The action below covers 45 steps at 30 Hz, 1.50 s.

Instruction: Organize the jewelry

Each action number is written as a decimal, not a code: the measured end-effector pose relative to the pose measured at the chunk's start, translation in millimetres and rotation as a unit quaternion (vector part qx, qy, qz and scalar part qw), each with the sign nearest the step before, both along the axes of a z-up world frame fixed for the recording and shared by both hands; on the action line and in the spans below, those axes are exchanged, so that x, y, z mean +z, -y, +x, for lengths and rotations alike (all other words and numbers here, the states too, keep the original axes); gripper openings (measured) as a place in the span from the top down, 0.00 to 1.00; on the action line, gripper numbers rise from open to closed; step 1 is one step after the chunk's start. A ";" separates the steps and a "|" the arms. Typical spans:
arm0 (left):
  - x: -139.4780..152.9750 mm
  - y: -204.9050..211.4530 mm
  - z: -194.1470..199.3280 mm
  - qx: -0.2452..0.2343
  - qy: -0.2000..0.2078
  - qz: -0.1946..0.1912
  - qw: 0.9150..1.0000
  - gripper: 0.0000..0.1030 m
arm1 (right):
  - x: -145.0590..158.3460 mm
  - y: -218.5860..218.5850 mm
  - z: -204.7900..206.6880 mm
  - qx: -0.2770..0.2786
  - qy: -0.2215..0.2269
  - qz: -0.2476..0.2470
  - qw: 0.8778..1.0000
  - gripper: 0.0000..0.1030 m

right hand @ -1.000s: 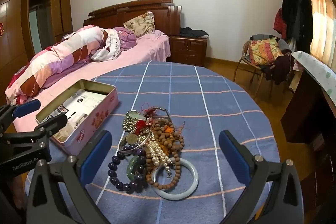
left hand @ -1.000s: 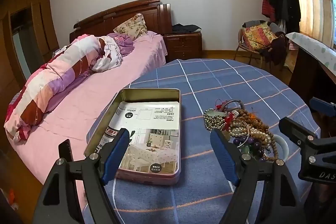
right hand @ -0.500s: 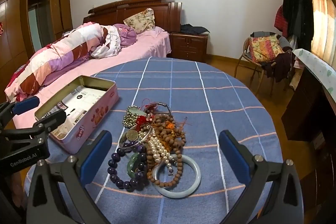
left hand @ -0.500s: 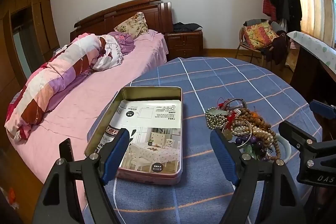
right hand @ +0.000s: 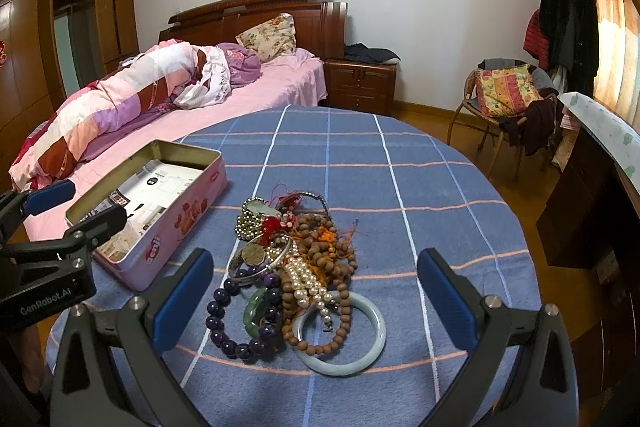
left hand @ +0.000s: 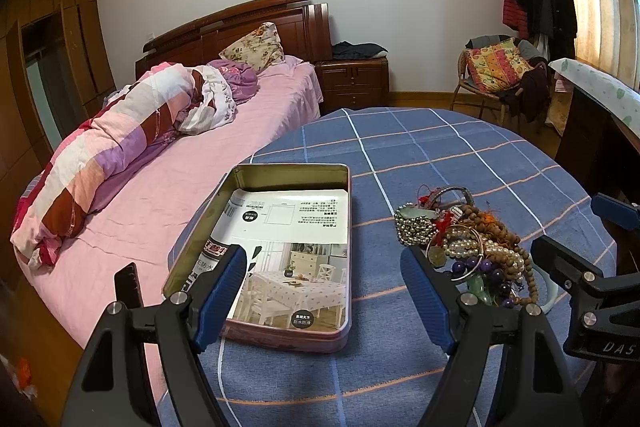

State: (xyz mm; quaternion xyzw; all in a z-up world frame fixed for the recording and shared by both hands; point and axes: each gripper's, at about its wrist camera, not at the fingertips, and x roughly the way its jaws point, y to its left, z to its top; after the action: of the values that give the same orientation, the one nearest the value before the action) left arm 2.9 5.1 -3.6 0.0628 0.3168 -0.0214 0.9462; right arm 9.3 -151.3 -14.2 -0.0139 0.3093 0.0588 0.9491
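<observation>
Left wrist view: left hand-held gripper (left hand: 324,291), jaws wide and empty, hovers over the open pink rectangular metal tin (left hand: 280,251) on the blue checked round table (left hand: 420,151). Right wrist view: right hand-held gripper (right hand: 316,291), also wide and empty, frames the tangled heap of beaded jewelry (right hand: 296,263); the pale green jade bangle (right hand: 376,343) lies at its near edge, right of the tin (right hand: 172,231).

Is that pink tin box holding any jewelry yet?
No. The open pink tin box holds only a printed paper sheet; the jewelry pile lies beside it.
</observation>
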 end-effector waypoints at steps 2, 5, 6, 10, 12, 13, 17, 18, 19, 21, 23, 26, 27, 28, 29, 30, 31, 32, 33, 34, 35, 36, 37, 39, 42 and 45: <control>-0.1 0.2 -0.2 0.000 0.000 0.001 1.000 0.23 | -1.1 0.8 -1.7 -0.001 0.000 0.001 1.000 0.00; 0.1 0.2 0.1 -0.001 0.001 0.000 1.000 0.23 | 0.1 0.3 -0.5 0.000 0.000 0.000 1.000 0.00; 0.0 0.1 0.3 -0.001 0.000 0.001 1.000 0.23 | -1.0 0.6 -1.2 0.000 0.000 0.000 1.000 0.00; 0.2 0.1 -0.1 0.000 0.001 0.002 1.000 0.23 | -1.0 -0.7 -0.2 0.000 -0.002 -0.001 1.000 0.00; 0.3 -0.1 0.2 0.000 0.000 0.000 1.000 0.23 | -2.1 -1.4 -0.4 0.002 -0.004 -0.002 1.000 0.00; 0.2 -0.1 0.3 0.000 0.000 0.001 1.000 0.23 | -2.4 -2.5 0.3 0.001 -0.004 -0.003 1.000 0.00; 0.1 0.3 -0.2 0.000 0.000 0.001 1.000 0.23 | -2.0 -4.3 0.7 0.001 -0.006 -0.002 1.000 0.00; 0.0 0.4 -0.1 0.000 0.000 0.001 1.000 0.23 | -1.9 -4.2 0.8 0.001 -0.006 -0.002 1.000 0.00; 0.0 0.2 -0.1 -0.001 0.000 0.001 1.000 0.23 | -2.2 -4.2 0.7 0.001 -0.006 -0.002 1.000 0.00; 0.0 0.4 -0.2 0.000 0.000 0.001 1.000 0.23 | -2.6 -4.3 0.1 0.001 -0.006 -0.002 1.000 0.00; 0.0 0.2 0.0 0.000 0.000 0.001 1.000 0.23 | -2.4 -4.5 0.3 0.001 -0.005 -0.002 1.000 0.00; -0.2 0.6 -0.1 0.000 0.000 0.001 1.000 0.23 | -1.9 -3.9 0.7 0.001 -0.006 -0.002 1.000 0.00; -0.1 0.5 -0.2 0.000 0.000 0.002 1.000 0.23 | -2.6 -4.1 0.4 0.001 -0.006 -0.002 1.000 0.00; -0.2 -0.1 -0.2 0.000 0.000 0.001 1.000 0.23 | -2.1 -4.0 0.6 0.001 -0.006 -0.002 1.000 0.00; -0.2 -0.1 -0.2 0.000 0.000 0.001 1.000 0.23 | -2.3 -4.2 0.4 0.001 -0.006 -0.002 1.000 0.00; -0.2 -0.2 -0.3 0.000 0.000 0.002 1.000 0.23 | -2.5 -4.2 0.3 0.001 -0.006 -0.002 1.000 0.00; -0.2 -0.4 -0.3 0.000 0.000 0.002 1.000 0.23 | -2.6 -4.2 0.5 0.001 -0.007 -0.002 1.000 0.00; -0.2 -0.5 -0.3 0.000 0.000 0.001 1.000 0.23 | -2.4 -4.2 0.3 0.001 -0.006 -0.002 1.000 0.00; -0.2 0.0 -0.2 0.000 0.000 0.001 1.000 0.23 | -2.5 -4.5 0.0 0.001 -0.005 -0.002 1.000 0.00; -0.2 -0.4 -0.3 0.000 0.000 0.001 1.000 0.23 | -2.7 -4.6 0.2 0.001 -0.005 -0.003 1.000 0.00; -0.2 -0.3 -0.3 0.000 0.000 0.001 1.000 0.23 | -2.0 -3.9 0.7 0.002 -0.006 -0.003 1.000 0.00; -0.3 -0.1 -0.3 0.000 0.000 0.002 1.000 0.23 | -2.7 -4.2 0.3 0.002 -0.006 -0.003 1.000 0.00; -0.3 -0.2 -0.2 0.000 0.000 0.002 1.000 0.23 | -2.9 -4.2 0.2 0.001 -0.006 -0.003 1.000 0.00; -0.3 -0.1 -0.3 0.000 0.000 0.002 1.000 0.23 | -2.7 -4.2 0.3 0.001 -0.007 -0.002 1.000 0.00; -0.4 0.0 -0.4 0.000 0.000 0.002 1.000 0.23 | -2.9 -4.2 0.2 0.002 -0.006 -0.003 1.000 0.00; -0.5 0.1 -0.3 0.000 0.000 0.002 1.000 0.23 | -2.1 -3.8 0.7 0.002 -0.006 -0.002 1.000 0.00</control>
State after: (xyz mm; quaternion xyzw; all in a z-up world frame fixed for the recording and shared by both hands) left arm 2.6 5.0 -4.1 0.0647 0.3170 -0.0207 0.9460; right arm 10.1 -147.5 -16.3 -0.0164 0.3152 0.0597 0.9470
